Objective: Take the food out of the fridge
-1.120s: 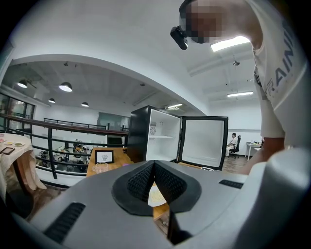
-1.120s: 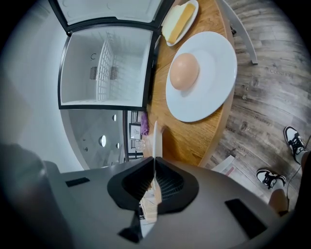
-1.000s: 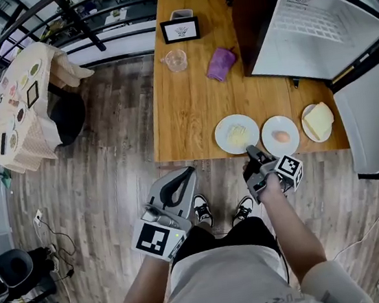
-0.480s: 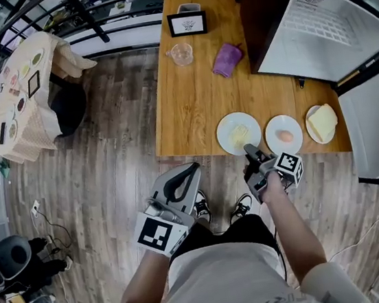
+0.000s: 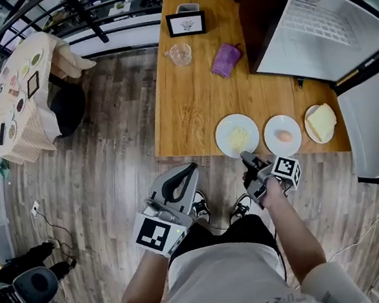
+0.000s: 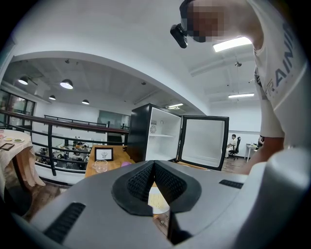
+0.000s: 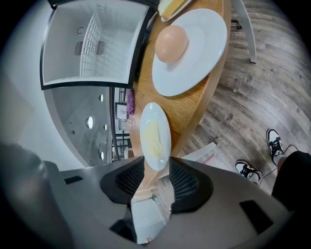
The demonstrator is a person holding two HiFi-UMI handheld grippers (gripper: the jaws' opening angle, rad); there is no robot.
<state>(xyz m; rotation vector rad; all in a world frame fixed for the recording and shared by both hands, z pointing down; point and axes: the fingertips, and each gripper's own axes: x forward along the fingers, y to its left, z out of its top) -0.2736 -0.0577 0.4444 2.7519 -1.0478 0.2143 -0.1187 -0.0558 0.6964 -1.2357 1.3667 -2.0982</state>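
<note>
The right gripper (image 5: pixel 246 156), whose jaws have just been opening and now stand wide, has the near rim of the plate (image 5: pixel 222 129) in its gap, not pinched, at the table (image 5: pixel 190 105) edge, with the pale yellow food (image 5: pixel 238 136) stretching lengthwise away from it, while the left gripper (image 5: pixel 186 171) is pressed together, empty.

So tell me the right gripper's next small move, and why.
Probably ease the right gripper straight back, away from the plate. Its jaws have just been opening and now stand apart, with the plate's rim between their tips. The plate lies flat on the table close to the near edge, so lifting or swinging sideways might catch the rim.
</note>
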